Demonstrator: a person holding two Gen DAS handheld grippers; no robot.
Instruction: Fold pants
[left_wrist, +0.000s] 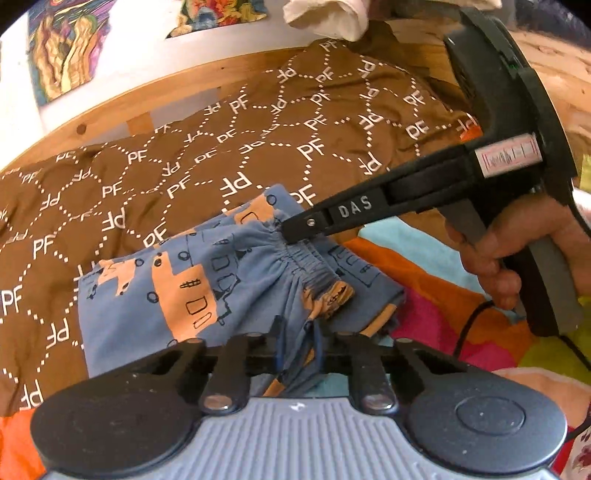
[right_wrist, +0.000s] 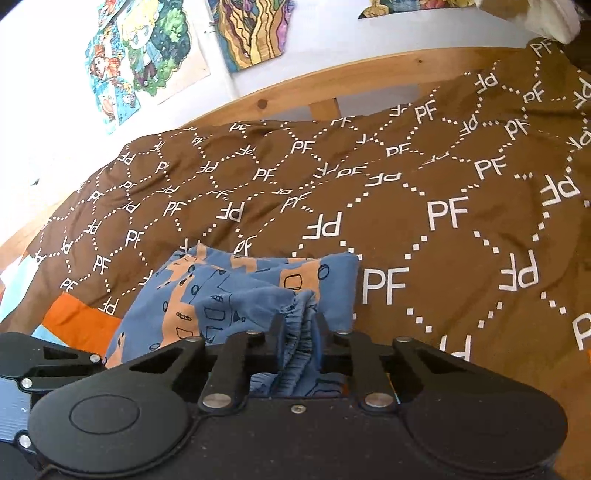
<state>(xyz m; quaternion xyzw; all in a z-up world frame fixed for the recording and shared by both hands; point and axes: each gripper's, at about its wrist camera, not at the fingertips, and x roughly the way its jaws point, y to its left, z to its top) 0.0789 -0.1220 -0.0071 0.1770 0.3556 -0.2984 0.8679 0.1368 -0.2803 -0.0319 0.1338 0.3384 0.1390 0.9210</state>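
Ok so both claws pinching pants (left_wrist: 155, 295) waistband: left claw (left_wrist: 297, 345), right claw (right_wrist: 299, 334). Imo lift w/ even tension, fold flat on bed (right_wrist: 443, 177).

The left tongs (left_wrist: 297, 338) angle downward, their 2 fingers pinched together on a bunch of blue fabric. The right tongs (right_wrist: 299, 328) also tilt down, fingers (right_wrist: 276, 325) clamped close on gathered cloth. In the left wrist view, a bare hand (left_wrist: 517, 251) grips the right tongs' handle.
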